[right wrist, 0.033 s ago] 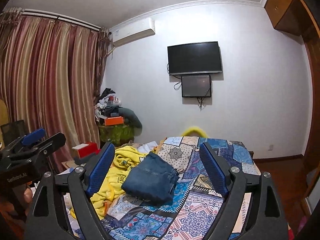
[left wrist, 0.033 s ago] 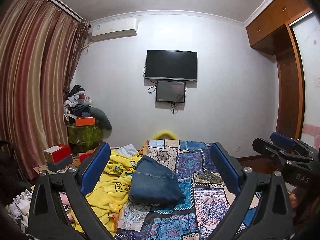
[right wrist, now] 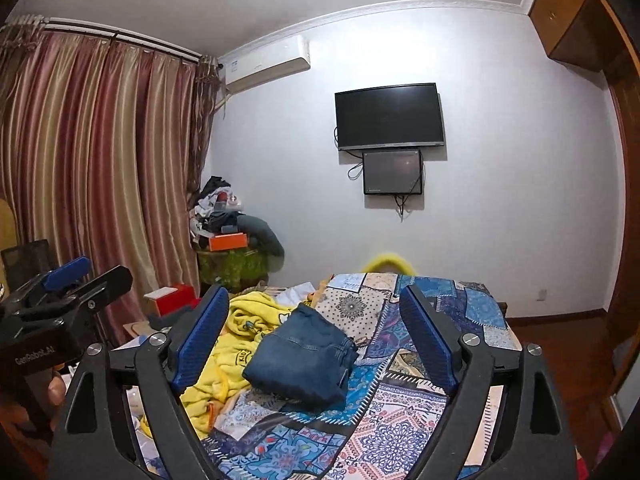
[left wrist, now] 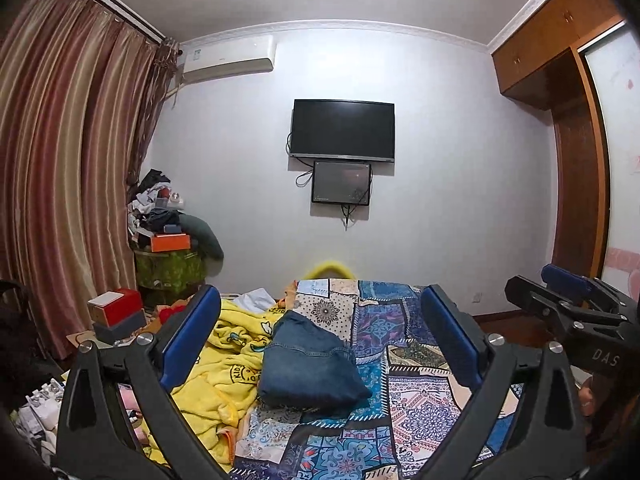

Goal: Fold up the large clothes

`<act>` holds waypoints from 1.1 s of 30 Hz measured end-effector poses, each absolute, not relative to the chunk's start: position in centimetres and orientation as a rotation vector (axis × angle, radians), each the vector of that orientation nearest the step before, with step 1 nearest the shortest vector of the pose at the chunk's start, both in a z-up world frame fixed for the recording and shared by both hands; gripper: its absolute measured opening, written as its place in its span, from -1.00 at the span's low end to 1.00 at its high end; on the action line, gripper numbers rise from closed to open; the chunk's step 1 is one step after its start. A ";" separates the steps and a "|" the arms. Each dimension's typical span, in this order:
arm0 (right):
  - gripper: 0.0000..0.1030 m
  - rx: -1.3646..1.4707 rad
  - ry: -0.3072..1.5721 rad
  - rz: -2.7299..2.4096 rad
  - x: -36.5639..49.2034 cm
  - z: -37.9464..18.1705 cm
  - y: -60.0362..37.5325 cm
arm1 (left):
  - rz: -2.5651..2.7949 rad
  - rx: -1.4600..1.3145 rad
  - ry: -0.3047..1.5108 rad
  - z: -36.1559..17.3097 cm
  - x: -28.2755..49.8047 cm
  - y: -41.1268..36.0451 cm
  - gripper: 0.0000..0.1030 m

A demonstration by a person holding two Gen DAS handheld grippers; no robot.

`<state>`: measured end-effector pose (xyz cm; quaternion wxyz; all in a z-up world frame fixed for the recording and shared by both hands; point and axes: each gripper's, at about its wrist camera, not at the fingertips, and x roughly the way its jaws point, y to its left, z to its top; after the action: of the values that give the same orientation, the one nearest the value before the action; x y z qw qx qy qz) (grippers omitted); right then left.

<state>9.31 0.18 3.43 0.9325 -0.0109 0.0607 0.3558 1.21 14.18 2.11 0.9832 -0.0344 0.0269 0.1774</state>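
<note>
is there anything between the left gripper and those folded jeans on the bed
Nothing visible does. The left gripper is held above the bed with its jaws wide and nothing between them, and the folded jeans lie in plain view ahead on the patchwork bedspread. The yellow blanket lies beside them, not in the way.

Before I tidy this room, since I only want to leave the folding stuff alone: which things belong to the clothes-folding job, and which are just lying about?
Part of the job:
- folded denim garment
- yellow fleece garment, crumpled
- patterned bedspread, the work surface

Just lying about:
- orange box
- red box
- clothes pile by the curtain
</note>
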 end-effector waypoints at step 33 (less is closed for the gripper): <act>1.00 -0.009 0.143 0.696 9.3 3.6 -0.2 | 0.346 -0.068 0.072 1.2 2.0 13.9 0.99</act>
<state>9.34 -0.24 3.58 0.9376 -0.0044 0.0702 0.3407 2.04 13.95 1.18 0.9839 -0.0340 0.0360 0.1719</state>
